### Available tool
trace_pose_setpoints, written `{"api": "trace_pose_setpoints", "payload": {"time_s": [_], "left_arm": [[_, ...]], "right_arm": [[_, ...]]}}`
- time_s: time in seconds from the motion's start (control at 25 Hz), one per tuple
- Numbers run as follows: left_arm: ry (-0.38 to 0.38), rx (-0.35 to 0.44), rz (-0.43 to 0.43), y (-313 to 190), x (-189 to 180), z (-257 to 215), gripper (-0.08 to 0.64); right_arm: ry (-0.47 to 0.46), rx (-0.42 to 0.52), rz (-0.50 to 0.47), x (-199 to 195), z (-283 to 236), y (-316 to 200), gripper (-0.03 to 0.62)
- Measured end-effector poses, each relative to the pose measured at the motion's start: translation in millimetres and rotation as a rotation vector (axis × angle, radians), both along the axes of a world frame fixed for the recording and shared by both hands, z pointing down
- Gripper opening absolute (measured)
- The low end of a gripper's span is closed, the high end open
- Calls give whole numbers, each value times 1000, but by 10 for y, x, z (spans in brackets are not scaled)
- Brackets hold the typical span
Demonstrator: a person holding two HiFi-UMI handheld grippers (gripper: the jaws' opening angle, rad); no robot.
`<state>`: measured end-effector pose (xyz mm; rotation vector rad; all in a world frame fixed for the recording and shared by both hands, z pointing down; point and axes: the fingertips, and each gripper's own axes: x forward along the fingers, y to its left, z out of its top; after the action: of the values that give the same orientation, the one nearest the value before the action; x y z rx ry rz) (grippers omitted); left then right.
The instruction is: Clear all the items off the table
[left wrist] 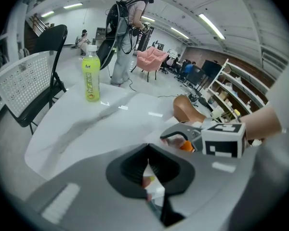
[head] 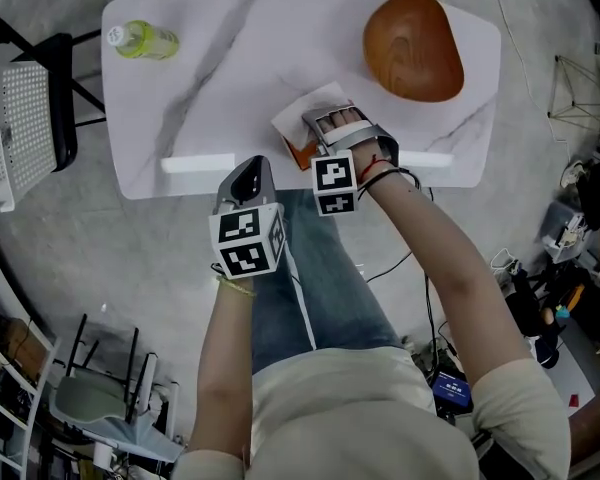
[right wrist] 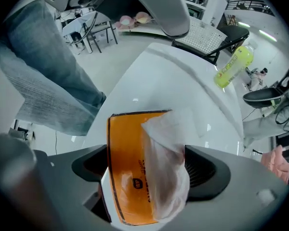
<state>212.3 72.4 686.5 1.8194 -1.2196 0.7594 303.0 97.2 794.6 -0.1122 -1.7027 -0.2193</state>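
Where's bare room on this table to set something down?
Bare: the middle of the table, between green bottle and wooden bowl, and the left front corner. Crowded: front edge, where the right gripper straddles the tissue pack, left gripper beside it.

The person wears a pale beige short-sleeved shirt (head: 360,408) and blue jeans (head: 315,298). A thin yellow band (head: 235,286) circles the left wrist. Black bands (head: 390,175) and a red cord (head: 372,164) circle the right wrist. The left tool (head: 252,168) and the right tool (head: 332,120) are smooth light-grey shells with black ribbed pads (right wrist: 209,170) set into them. Each carries a white cube (head: 248,240) printed with black square markers.
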Motion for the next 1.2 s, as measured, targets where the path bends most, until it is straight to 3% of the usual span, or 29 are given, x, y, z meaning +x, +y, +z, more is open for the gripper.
{"api": "trace_pose_setpoints", "payload": {"time_s": [0.56, 0.88, 1.2], "left_arm": [[5, -17, -10, 12, -18, 72, 9], [0, -8, -15, -16, -50, 64, 9], [2, -1, -5, -16, -43, -28, 9]], "right_arm": [[25, 12, -37, -52, 212, -18, 476], [42, 32, -23, -45, 183, -16, 374], [18, 59, 94, -50, 30, -79, 295]]}}
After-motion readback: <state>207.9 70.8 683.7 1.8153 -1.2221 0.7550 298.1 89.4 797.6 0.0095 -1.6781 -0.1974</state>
